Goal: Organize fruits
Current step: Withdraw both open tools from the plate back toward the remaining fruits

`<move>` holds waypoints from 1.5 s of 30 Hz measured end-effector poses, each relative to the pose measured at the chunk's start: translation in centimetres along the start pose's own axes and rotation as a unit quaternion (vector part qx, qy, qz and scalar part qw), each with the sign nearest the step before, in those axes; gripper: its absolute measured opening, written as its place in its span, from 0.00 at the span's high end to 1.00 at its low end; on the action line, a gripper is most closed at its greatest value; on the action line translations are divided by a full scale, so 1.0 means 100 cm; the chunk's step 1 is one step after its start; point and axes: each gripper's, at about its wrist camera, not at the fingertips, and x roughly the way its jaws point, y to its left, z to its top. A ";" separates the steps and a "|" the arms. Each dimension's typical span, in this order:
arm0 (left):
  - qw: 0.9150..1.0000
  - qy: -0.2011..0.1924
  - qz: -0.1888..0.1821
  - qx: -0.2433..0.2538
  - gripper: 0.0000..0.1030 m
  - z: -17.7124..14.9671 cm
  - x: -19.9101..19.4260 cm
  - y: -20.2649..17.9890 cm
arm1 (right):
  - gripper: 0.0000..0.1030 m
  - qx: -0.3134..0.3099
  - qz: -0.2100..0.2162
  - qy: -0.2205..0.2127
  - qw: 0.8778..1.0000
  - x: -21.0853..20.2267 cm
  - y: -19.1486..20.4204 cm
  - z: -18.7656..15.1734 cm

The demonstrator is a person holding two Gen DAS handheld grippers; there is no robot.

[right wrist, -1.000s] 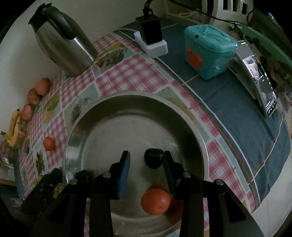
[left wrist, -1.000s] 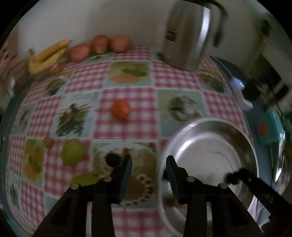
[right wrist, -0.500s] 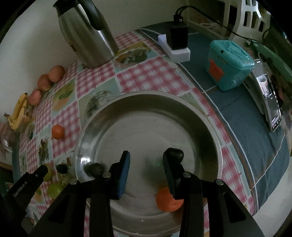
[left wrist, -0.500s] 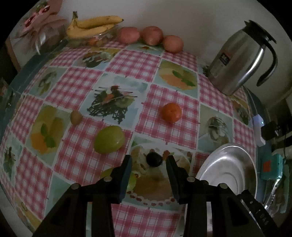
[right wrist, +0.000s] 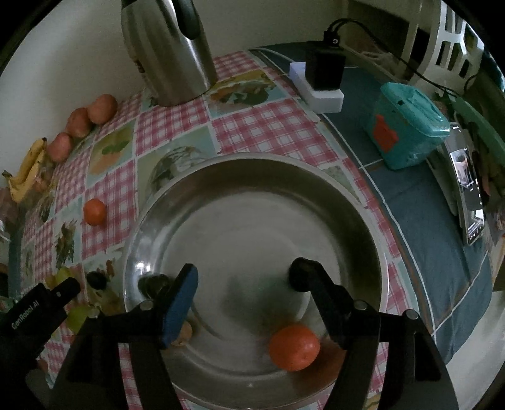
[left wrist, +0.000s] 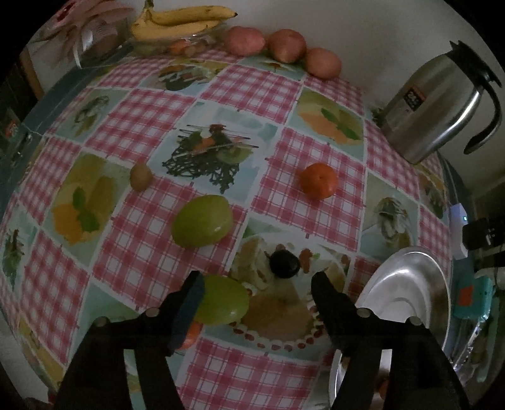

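In the left wrist view my left gripper (left wrist: 257, 284) points down at the checked cloth, jaws opening and empty. A dark plum (left wrist: 284, 264) lies just beyond its fingertips, untouched. One green fruit (left wrist: 224, 304) rests against the left finger, another green fruit (left wrist: 202, 220) lies farther out, with a tangerine (left wrist: 318, 180) and a small brown fruit (left wrist: 141, 176). My right gripper (right wrist: 244, 280) hovers over the steel bowl (right wrist: 252, 164), jaws opening, nothing between them. The bowl holds an orange (right wrist: 293, 343), a dark fruit (right wrist: 154, 284) and a brown fruit (right wrist: 184, 334), both partly hidden by the left finger.
A steel kettle (left wrist: 435, 107) stands at the back by the wall. Bananas (left wrist: 180, 22) and three reddish fruits (left wrist: 287, 45) line the far edge. Right of the bowl sit a teal box (right wrist: 407, 132), a charger block (right wrist: 325, 82) and a phone (right wrist: 470, 195).
Both pairs of jaws have spread wider. The left view swung from the bowl towards the fruit on the cloth. The dark fruit once between my right fingers is gone from there.
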 end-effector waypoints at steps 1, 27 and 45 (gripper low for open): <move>1.000 -0.001 0.000 -0.002 0.27 0.000 -0.001 0.000 | 0.29 -0.001 0.000 0.001 1.000 0.000 0.000 0.000; 0.996 -0.077 0.049 0.010 0.00 -0.005 -0.032 0.019 | 0.04 -0.018 0.027 -0.019 0.999 -0.012 0.011 -0.003; 0.997 -0.077 -0.006 0.013 0.00 -0.013 -0.050 0.040 | 0.04 -0.044 0.013 -0.014 0.999 -0.021 0.032 -0.018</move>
